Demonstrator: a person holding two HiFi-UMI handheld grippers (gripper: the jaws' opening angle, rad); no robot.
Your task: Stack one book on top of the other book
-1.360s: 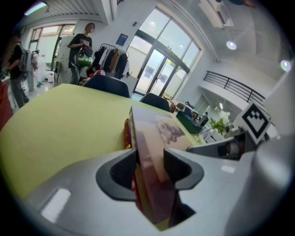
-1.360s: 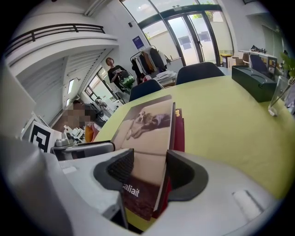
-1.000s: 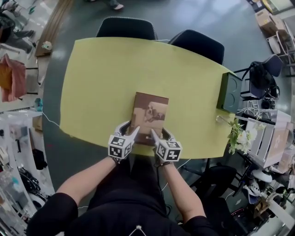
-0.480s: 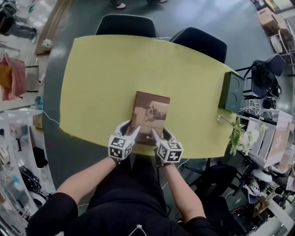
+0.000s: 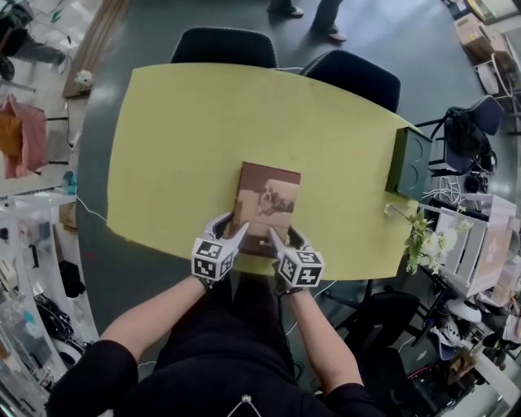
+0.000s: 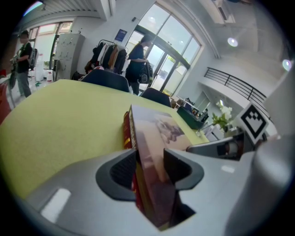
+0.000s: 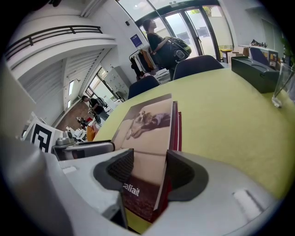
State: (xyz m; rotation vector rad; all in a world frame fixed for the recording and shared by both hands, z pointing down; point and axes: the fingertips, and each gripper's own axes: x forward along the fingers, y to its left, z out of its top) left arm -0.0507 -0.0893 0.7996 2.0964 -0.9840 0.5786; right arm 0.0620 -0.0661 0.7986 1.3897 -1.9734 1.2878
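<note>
A brown book (image 5: 267, 204) with a dog picture on its cover lies on top of a red book (image 6: 126, 133) on the yellow table (image 5: 179, 122), near its front edge. My left gripper (image 5: 231, 225) holds the stack's near left corner. Its jaws are closed on both books (image 6: 156, 133), pads against the cover and the edge. My right gripper (image 5: 282, 234) is at the near right corner. In the right gripper view the brown cover (image 7: 147, 124) and the red book (image 7: 177, 129) sit pinched between its pads (image 7: 179, 173).
Two dark chairs (image 5: 224, 47) (image 5: 350, 77) stand at the table's far side. A dark green box (image 5: 407, 163) sits at the right edge, with a glass vase (image 7: 281, 87) and white flowers (image 5: 423, 240) close by. A person's legs (image 5: 313, 16) pass behind the chairs.
The grippers and the books have not moved. A person's legs have come into view beyond the chairs and moved to the right.
</note>
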